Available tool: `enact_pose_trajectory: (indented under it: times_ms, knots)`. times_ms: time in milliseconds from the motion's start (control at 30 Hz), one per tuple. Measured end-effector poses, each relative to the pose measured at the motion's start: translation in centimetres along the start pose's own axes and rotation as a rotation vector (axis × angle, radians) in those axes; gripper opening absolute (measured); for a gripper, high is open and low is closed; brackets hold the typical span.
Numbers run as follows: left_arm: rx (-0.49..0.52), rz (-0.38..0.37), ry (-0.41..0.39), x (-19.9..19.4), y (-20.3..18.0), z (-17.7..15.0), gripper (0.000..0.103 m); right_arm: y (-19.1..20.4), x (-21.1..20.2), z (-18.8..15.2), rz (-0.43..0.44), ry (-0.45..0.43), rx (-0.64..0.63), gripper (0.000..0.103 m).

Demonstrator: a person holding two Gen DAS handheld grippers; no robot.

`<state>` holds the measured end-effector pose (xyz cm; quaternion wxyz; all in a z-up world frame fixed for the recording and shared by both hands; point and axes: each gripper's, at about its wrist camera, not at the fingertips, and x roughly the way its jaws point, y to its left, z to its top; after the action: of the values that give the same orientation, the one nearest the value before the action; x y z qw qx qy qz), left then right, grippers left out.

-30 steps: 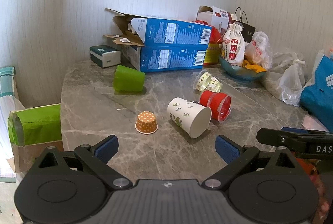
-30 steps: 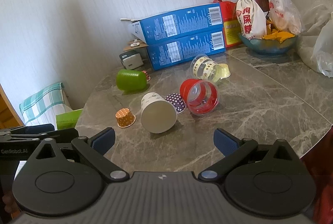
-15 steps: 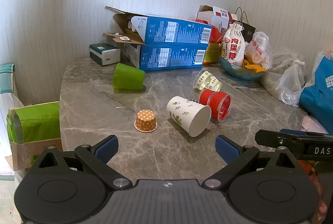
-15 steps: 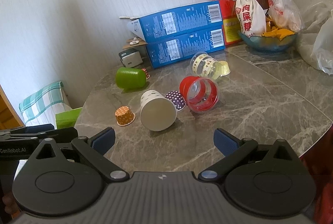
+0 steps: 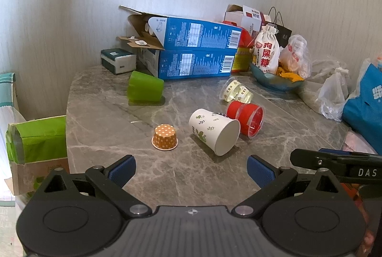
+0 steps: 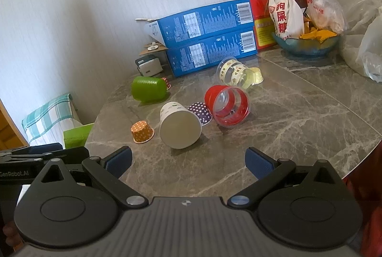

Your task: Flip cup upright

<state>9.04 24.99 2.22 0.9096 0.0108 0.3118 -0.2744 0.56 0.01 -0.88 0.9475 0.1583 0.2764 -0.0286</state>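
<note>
Several cups lie tipped on the grey marble table (image 5: 100, 128). A white paper cup with leaf print (image 5: 213, 130) (image 6: 180, 124) lies on its side. Beside it lie a red clear cup (image 5: 247, 117) (image 6: 226, 105), a clear printed cup (image 5: 235, 91) (image 6: 232, 73) and a green cup (image 5: 144, 89) (image 6: 148, 89). An orange dotted cup (image 5: 165, 137) (image 6: 142, 131) stands upside down. A purple dotted cup (image 6: 200, 112) lies between the white and red ones. My left gripper (image 5: 191, 169) and right gripper (image 6: 188, 161) are open and empty, short of the cups.
Two stacked blue boxes (image 5: 193, 51) (image 6: 210, 34) stand at the back by the wall. A blue bowl with bags (image 5: 277, 80) (image 6: 308, 42) and plastic bags (image 5: 334, 92) fill the right side. A green bag (image 5: 35, 137) stands off the table's left edge.
Both grippers have shifted slightly; the cups have not moved and both stay open.
</note>
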Motion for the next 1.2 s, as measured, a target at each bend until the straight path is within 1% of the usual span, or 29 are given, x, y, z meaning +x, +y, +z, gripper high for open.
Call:
enact_pose_trajectory:
  times_ms: [367, 767, 833, 867, 933, 1000, 1033, 1133, 1200]
  knots:
    - [-0.012, -0.009, 0.02, 1.3, 0.6, 0.2, 0.101, -0.2, 1.2, -0.1, -0.003, 0.023, 0.008, 0.102]
    - [-0.027, -0.019, 0.017, 3.4, 1.2, 0.8, 0.101, -1.1, 3.3, 0.3, -0.011, 0.054, 0.017, 0.102]
    - [-0.025, -0.02, 0.01, 3.7, 1.3, 0.8, 0.101, -1.2, 3.8, 0.7, -0.012, 0.068, -0.002, 0.102]
    - [-0.025, -0.02, 0.007, 3.8, 1.5, 0.7, 0.101, -1.4, 3.9, 1.3, -0.006, 0.072, -0.014, 0.102]
    - [-0.029, -0.024, 0.001, 3.9, 1.8, 0.7, 0.101, -1.7, 4.0, 3.1, 0.001, 0.052, -0.066, 0.102]
    - [-0.039, -0.034, -0.014, 3.9, 2.1, 0.7, 0.101, -2.0, 4.6, 5.8, -0.045, 0.015, -0.144, 0.102]
    - [-0.048, -0.041, -0.02, 3.8, 2.3, 0.8, 0.101, -2.5, 5.4, 7.5, -0.07, 0.011, -0.176, 0.102]
    - [-0.066, -0.043, -0.032, 3.7, 2.9, 1.0, 0.101, -3.9, 9.9, 12.3, -0.132, 0.064, -0.238, 0.102]
    - [-0.077, -0.024, -0.037, 3.8, 3.3, 1.0, 0.101, -4.4, 14.0, 14.6, -0.156, 0.13, -0.33, 0.102]
